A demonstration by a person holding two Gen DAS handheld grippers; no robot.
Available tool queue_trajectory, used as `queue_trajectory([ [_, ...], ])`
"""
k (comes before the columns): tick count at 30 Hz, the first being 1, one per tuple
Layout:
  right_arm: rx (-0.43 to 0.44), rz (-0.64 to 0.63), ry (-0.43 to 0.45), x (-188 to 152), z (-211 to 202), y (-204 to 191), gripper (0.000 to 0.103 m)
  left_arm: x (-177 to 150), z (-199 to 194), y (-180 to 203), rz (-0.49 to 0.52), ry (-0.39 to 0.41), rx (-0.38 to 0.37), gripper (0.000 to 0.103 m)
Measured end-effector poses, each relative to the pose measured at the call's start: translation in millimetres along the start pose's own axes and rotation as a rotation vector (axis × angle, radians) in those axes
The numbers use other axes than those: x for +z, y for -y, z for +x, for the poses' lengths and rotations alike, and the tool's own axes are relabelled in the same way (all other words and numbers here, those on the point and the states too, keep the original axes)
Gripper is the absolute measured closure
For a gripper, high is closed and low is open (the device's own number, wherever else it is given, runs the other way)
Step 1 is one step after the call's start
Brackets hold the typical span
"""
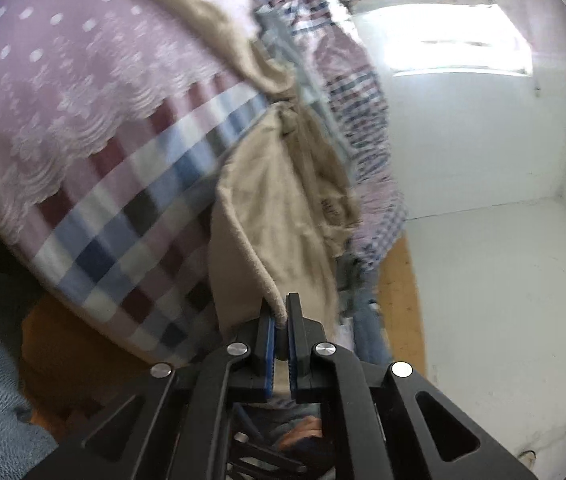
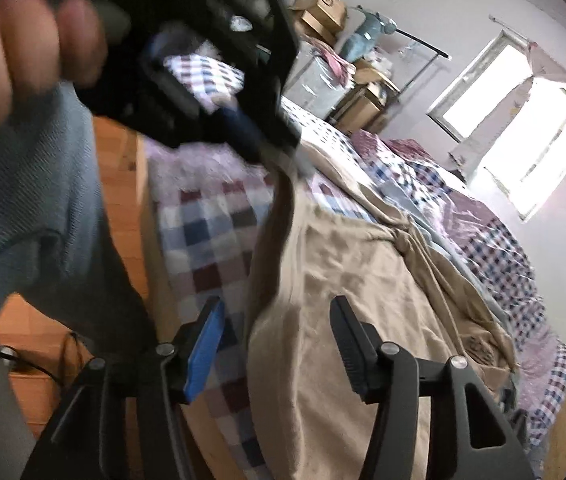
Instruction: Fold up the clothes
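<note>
With the left gripper clenched on an edge of the beige garment spread across the checked bed, the released right gripper should pinch the near edge so the lift stays even.

A bed covered by a checked sheet of white, blue and dark red squares carries the things. A beige garment lies spread over its near part, one edge lifted off the sheet. Toward the far end a rumpled checked quilt lies bunched along the bed's side. A lilac lace-edged cloth lies over the sheet.
</note>
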State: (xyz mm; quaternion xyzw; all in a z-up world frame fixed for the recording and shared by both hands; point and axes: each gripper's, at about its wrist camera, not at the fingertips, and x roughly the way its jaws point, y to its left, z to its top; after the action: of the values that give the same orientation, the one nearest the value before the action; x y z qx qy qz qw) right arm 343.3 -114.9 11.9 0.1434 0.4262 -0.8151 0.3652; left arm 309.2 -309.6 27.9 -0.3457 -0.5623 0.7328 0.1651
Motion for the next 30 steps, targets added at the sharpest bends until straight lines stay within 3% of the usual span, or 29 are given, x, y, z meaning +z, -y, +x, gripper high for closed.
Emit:
queue_trajectory([
  [6, -0.088, -0.017, -0.021, -8.4, 3.8, 4.8, 0.045, 8.2, -12.7, 13.5, 0.014, 0.073, -0.154, 0.100],
  [12, -0.209, -0.053, -0.089, -30.9, 9.7, 14.5, 0.045, 13.6, -16.3, 18.0, 0.006, 0.102, -0.251, 0.100],
  [24, -0.381, 0.081, -0.323, -113.3, -7.5, 79.7, 0.045, 26.8, -4.2, 29.4, -0.023, 0.163, -0.297, 0.100],
  [30, -0.432, 0.128, -0.455, -175.8, -31.6, 109.8, 0.045, 28.4, 6.1, 35.6, -0.026, 0.177, -0.312, 0.100],
])
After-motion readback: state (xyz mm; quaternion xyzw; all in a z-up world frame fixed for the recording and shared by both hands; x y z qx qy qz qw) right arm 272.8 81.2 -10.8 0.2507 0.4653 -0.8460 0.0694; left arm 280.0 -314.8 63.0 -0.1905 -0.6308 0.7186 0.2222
